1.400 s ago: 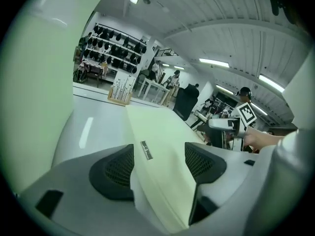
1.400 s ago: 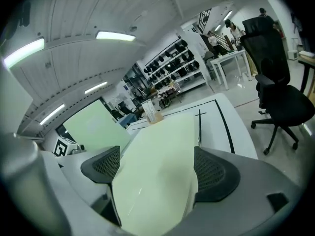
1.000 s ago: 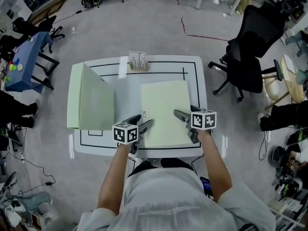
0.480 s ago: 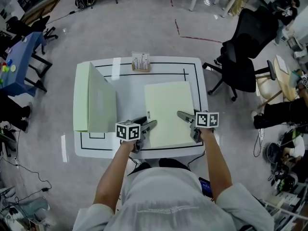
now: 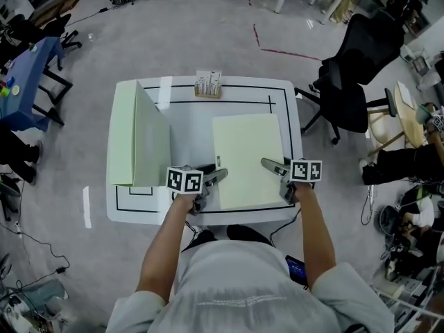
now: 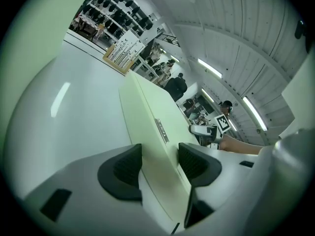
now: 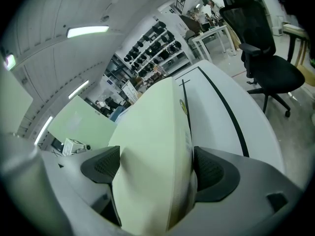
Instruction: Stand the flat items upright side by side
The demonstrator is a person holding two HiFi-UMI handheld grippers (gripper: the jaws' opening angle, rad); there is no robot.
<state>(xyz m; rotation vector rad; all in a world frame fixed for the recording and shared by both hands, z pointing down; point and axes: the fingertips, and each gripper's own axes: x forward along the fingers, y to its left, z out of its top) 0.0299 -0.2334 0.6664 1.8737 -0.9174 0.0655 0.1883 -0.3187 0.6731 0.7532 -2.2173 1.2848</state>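
One pale green flat box (image 5: pixel 149 141) stands upright at the left of the white table (image 5: pixel 189 123). A second pale green box (image 5: pixel 248 151) lies flat at the right. My left gripper (image 5: pixel 208 186) is at this box's near left corner. In the left gripper view the box's edge (image 6: pixel 147 117) runs between the jaws, which have just been closing, and both pads touch it. My right gripper (image 5: pixel 276 177) holds the near right corner. In the right gripper view the box (image 7: pixel 147 146) fills the gap between the pads.
A small holder with cards (image 5: pixel 208 84) sits at the table's far edge. A black line frame is drawn on the tabletop. A black office chair (image 5: pixel 354 82) stands to the right of the table and a blue table (image 5: pixel 24 68) to the far left.
The left gripper's jaws have drawn together onto the lying box's near left corner. The box, the upright box and the right gripper stay where they were.
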